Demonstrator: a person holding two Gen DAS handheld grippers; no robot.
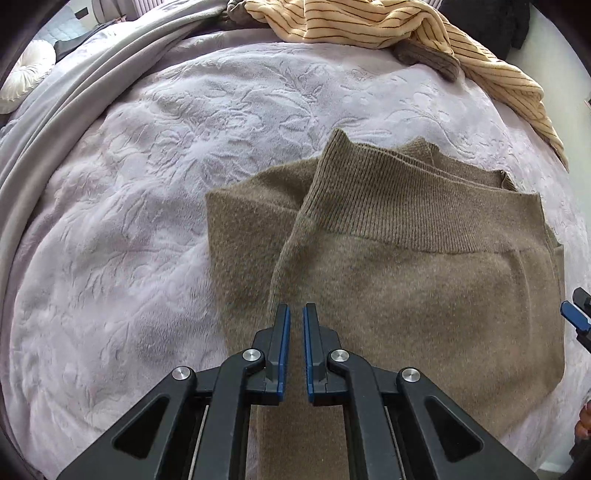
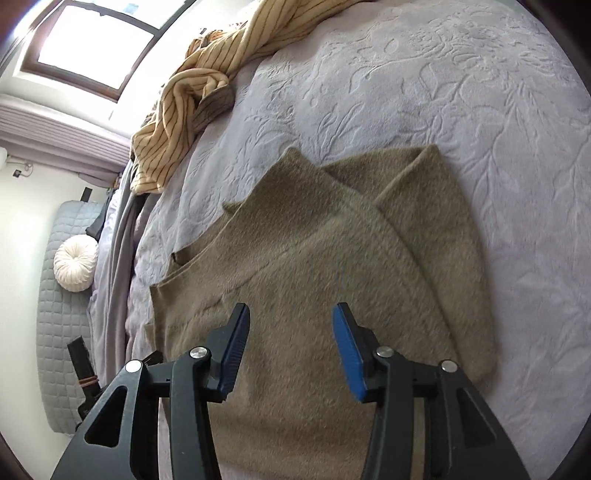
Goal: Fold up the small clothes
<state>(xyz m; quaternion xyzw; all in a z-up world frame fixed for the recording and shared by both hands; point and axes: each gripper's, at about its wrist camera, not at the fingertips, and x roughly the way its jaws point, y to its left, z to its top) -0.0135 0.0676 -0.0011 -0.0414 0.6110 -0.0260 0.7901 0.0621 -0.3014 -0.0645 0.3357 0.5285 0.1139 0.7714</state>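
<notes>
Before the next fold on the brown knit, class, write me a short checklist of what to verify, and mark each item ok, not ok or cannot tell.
1. Left gripper empty, jaws nearly together over the brown knit: ok.
2. Right gripper open with nothing between its pads: ok.
3. Ribbed hem already folded over the body: ok.
4. Knit lies flat with even edges: not ok, layers sit askew at the far corner.
5. Striped garment clear of the knit: ok.
6. Bedspread smooth under the knit: cannot tell.

Soft daylight from the window (image 2: 92,48), blown out white at ten o'clock. Shadows are faint. Fisheye bending and dark vignette ring both views; the right wrist view is slightly motion-blurred.
</notes>
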